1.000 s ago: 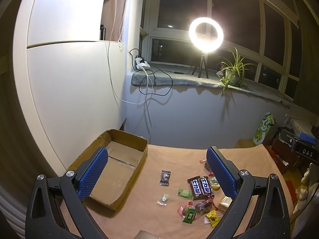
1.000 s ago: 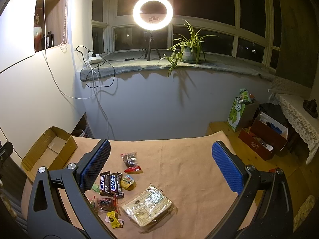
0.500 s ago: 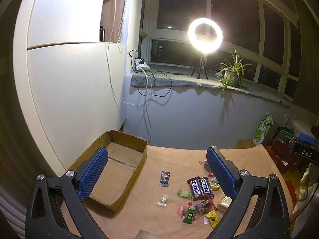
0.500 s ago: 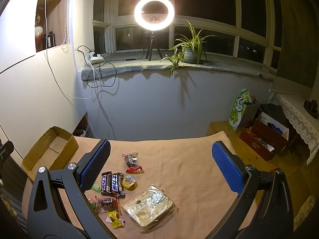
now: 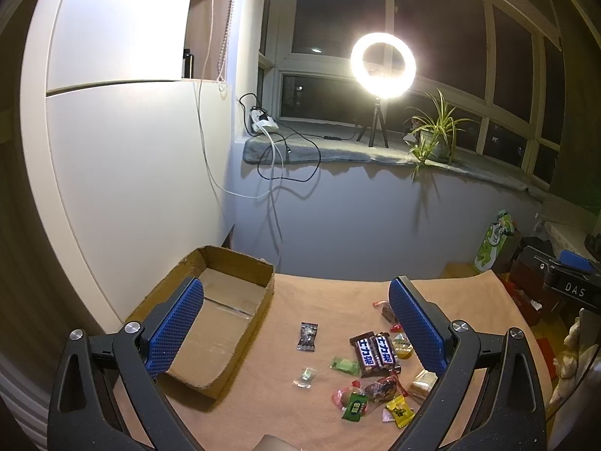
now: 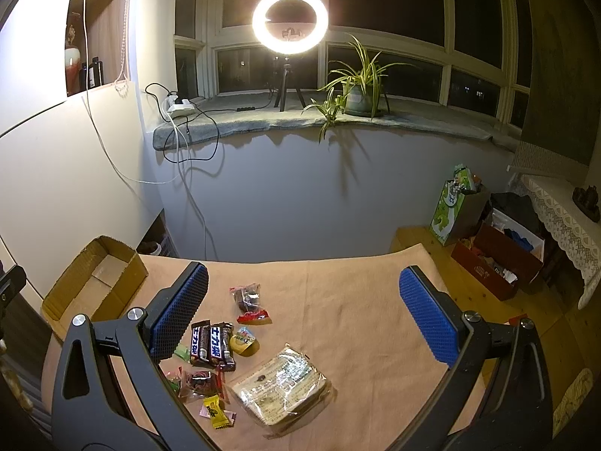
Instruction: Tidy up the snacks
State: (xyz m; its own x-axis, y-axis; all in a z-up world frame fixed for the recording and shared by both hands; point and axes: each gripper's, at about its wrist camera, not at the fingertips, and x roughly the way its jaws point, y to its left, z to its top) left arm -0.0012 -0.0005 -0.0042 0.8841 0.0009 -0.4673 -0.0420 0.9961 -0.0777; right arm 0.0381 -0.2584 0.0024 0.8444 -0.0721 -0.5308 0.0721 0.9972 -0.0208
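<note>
Snacks: loose wrapped sweets, two chocolate bars point(image 6: 212, 345), one clear-wrapped flat packet point(image 6: 283, 385), clustered near-centre on the bench point(image 6: 357, 300); cardboard box point(image 5: 221, 315) far left, empty. Light, crinkly, slippery (pinch wrappers mid-body). Left gripper point(image 5: 296, 325), right gripper point(image 6: 302, 312): jaws wide apart, holding nothing.

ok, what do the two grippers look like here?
Both look alike. The left gripper and right gripper have black arms with triangular cut-outs and silver round bolts, and blue fingers with a dotted grip texture. No cables, markings, hands or sleeves show.
</note>
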